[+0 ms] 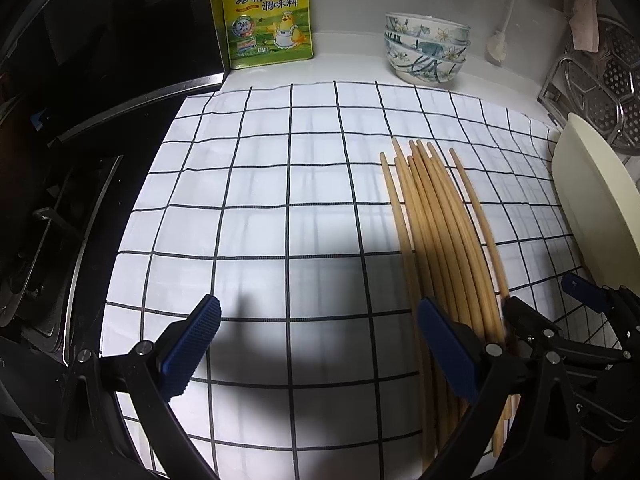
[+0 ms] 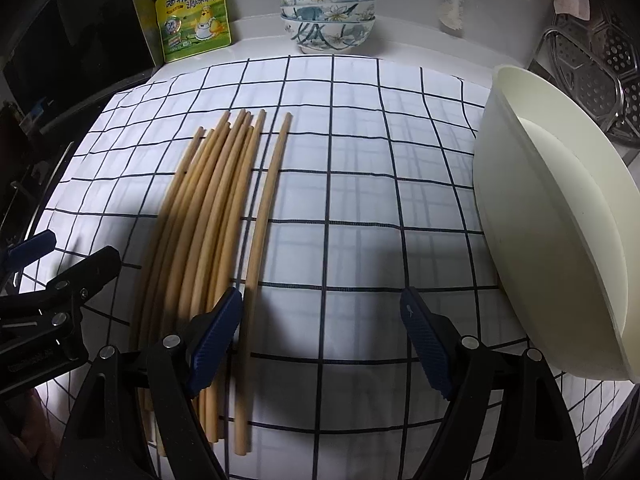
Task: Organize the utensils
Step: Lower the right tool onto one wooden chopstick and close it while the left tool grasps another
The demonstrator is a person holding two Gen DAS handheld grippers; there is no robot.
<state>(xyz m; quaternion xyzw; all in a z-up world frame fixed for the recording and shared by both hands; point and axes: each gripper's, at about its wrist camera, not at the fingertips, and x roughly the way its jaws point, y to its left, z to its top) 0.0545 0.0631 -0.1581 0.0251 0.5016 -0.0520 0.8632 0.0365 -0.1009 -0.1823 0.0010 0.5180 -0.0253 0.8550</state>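
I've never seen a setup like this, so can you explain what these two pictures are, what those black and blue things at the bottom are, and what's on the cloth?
There is no robot here: a person holds a pair of tongs in each hand, and each carries a wide-angle camera looking forward along its two blue-padded fingers. One picture comes from the left tongs, the other from the right tongs. Both are open and hold nothing.

On the checked cloth lies a bundle of wooden chopsticks, with one lying slightly apart. A large cream bowl is at the right edge. Behind the cloth are three stacked flowered bowls, a yellow seasoning pouch and a metal rack.
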